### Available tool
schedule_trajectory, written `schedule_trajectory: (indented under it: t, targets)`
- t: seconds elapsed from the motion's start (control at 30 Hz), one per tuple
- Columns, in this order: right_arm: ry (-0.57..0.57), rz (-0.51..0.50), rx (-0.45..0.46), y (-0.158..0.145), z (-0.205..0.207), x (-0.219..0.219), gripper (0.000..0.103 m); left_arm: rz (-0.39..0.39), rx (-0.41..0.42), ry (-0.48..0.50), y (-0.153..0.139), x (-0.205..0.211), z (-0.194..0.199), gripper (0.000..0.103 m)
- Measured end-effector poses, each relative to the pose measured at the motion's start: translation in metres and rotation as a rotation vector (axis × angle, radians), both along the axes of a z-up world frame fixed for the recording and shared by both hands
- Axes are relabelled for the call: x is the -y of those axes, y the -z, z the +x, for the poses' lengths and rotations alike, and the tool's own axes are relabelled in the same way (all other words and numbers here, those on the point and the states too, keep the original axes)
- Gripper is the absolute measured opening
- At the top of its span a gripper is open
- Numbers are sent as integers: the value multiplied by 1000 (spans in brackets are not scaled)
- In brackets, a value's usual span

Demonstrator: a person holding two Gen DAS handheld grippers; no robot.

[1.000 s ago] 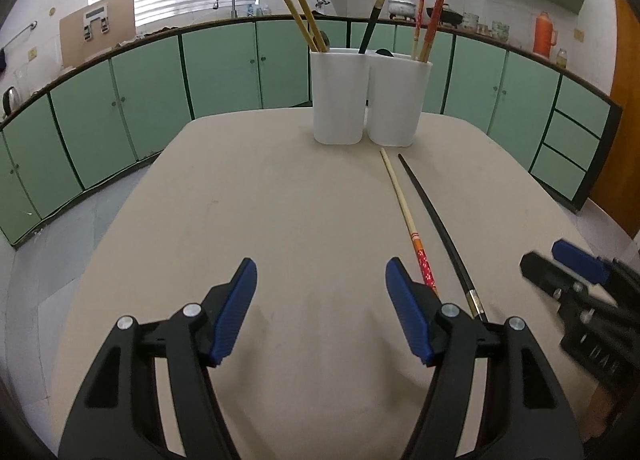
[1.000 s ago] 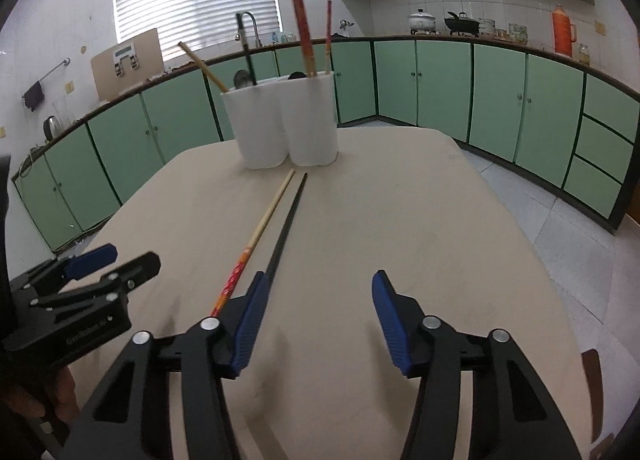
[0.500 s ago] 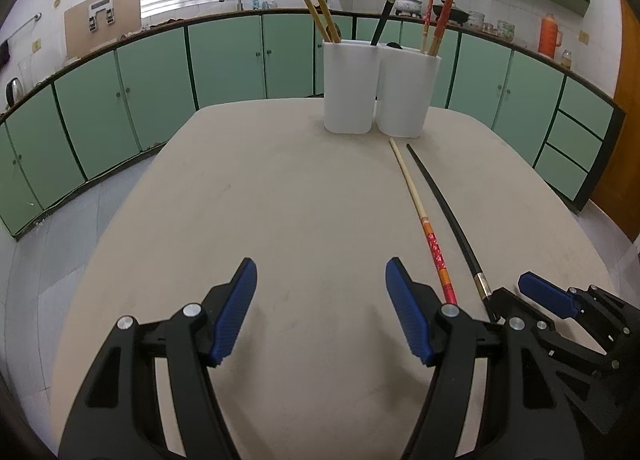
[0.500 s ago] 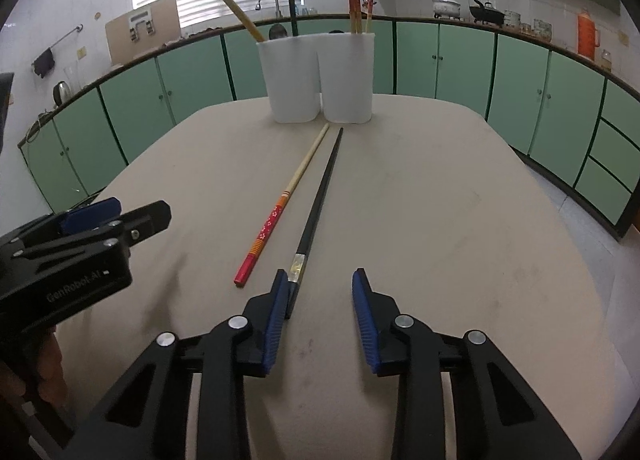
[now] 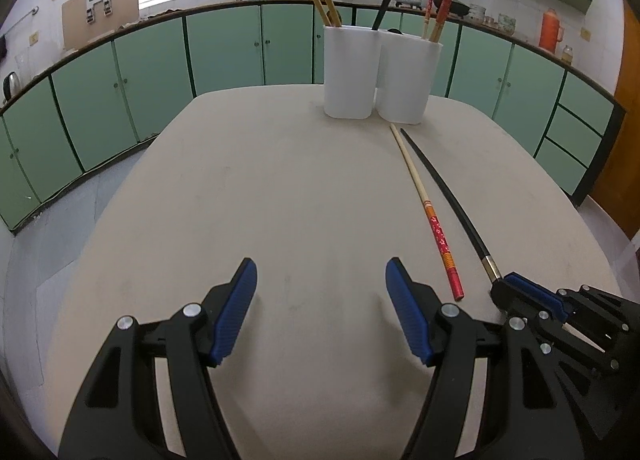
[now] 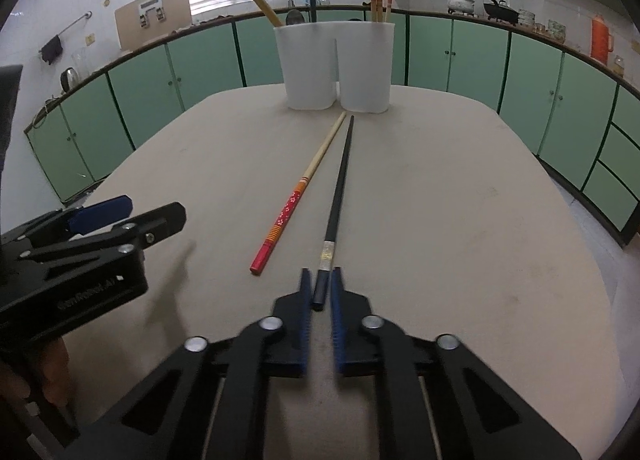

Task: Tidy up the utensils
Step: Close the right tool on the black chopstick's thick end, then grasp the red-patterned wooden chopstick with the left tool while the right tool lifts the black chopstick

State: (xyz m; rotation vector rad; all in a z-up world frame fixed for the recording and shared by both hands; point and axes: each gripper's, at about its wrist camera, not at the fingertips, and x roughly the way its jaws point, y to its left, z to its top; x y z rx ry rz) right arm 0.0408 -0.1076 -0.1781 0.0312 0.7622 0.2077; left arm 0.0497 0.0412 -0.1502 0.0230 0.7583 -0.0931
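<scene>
Left gripper (image 5: 318,292): jaws apart, nothing between them, over bare table (image 5: 280,188).
Red-ended chopstick (image 6: 298,198): lies just left of the right gripper, untaken.
Black chopstick (image 6: 340,184): light, stiff, thin and likely slippery; best pinched at its thick butt end; gold band near that end, tip toward the white holder (image 6: 334,64).
Right gripper (image 6: 320,288): jaws have just been closing, now clamped on that butt end.

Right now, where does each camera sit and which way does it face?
Left wrist: on the left claw, open over bare table, facing the white holders.
Right wrist: on the right claw, shut on the black chopstick; the left claw shows beside it.
Shared: holders, black chopstick, red-patterned chopstick.
</scene>
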Motion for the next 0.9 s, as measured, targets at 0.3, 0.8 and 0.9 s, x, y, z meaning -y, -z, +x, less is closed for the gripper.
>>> schedule_trajectory:
  t: [0.3,0.8,0.9]
  targets:
    - [93,30,-11,-1,0,28,6,-1,-8,44,0,18,2,65]
    - [226,33,42,-11,-3,70,6,-22,-48,111,11,66,7,58]
    - [227,34,60,-14,-3,72,6,-31,-69,113,15,72,9,53]
